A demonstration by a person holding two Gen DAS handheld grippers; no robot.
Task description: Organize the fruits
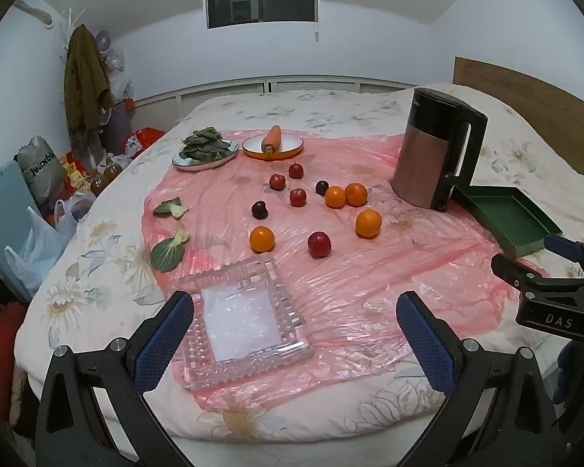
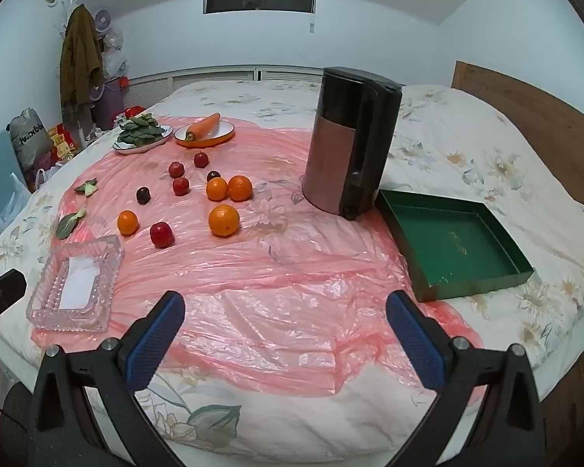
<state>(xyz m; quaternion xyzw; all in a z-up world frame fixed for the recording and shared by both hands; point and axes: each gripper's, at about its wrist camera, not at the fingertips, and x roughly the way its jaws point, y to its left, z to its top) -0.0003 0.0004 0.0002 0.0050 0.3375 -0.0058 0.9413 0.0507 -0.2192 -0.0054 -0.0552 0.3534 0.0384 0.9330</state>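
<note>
While both tools hang above the near edge of the bed (image 2: 467, 148), their blue-padded fingers stand spread as wide as they go and nothing lies between them. The left tool (image 1: 294, 323) is over a clear glass dish (image 1: 245, 319) that sits at the near left part of a pink plastic sheet (image 2: 292, 284); the right tool (image 2: 284, 321) is over a bare stretch of that sheet, with open room ahead of it.

Four oranges (image 1: 368, 223) and several small red and dark fruits (image 1: 319, 244) lie scattered in the middle of the sheet, apart from both tools. Two of the oranges touch each other; the others lie singly. Two loose green leaves (image 1: 167, 255) rest at the sheet's left edge. At the far edge stand a plate of greens (image 1: 205, 151) and, just beside it, an orange-rimmed plate (image 1: 288, 148) with a carrot (image 1: 271, 138).

On the right, a tall kettle (image 2: 350, 140) stands upright near the sheet's right edge. A green tray (image 2: 455, 249) lies just beside its base, empty, part on the sheet and part on the flowered quilt. The strip of sheet between the fruit and the bed's near edge is free of things.
</note>
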